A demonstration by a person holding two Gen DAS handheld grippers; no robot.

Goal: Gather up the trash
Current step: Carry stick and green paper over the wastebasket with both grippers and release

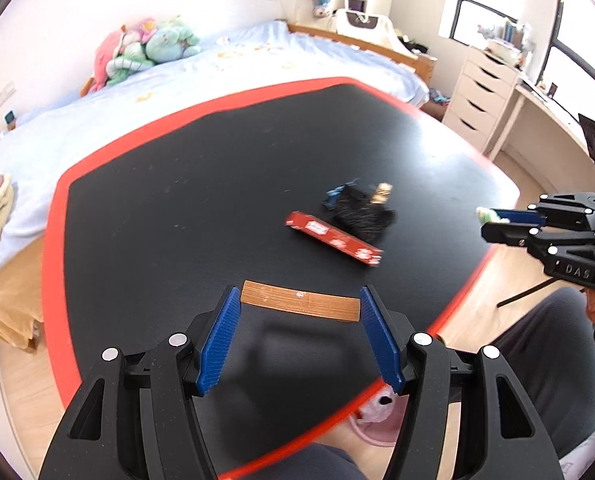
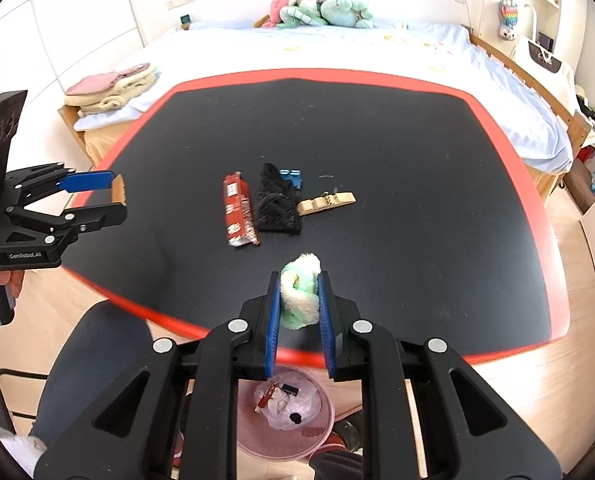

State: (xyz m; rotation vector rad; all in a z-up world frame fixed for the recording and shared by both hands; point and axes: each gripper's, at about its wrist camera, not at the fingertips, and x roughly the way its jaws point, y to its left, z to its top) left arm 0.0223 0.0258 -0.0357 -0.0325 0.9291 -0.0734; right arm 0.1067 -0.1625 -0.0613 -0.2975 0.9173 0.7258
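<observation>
The right tongs (image 2: 299, 300) were clamped on a soft green-and-cream wad (image 2: 300, 294), pinched at its sides between the blue pads, and hung just above the near edge of the surface (image 2: 417, 160). Directly below, on the floor, stood a pink bin (image 2: 329, 412) with a clear liner and a few scraps already inside, so the wad was probably being carried back over the edge for dropping. The left tongs (image 1: 300, 306) gripped a flat orange-brown strip (image 1: 299, 303) by its two ends, with the pads spread wide because the strip spanned the whole gap; it hung near the near edge as well, and from the right wrist view it appeared off the left edge, seemingly waiting its turn for the bin. Farther out, near the middle of the surface, three or four pieces lay close together, not yet collected: a red wrapper (image 2: 239, 210), a black fuzzy clump (image 2: 277, 206) beside it, a small blue piece (image 2: 291, 178) touching the clump's far side, and a tan wooden clip (image 2: 325, 203).
</observation>
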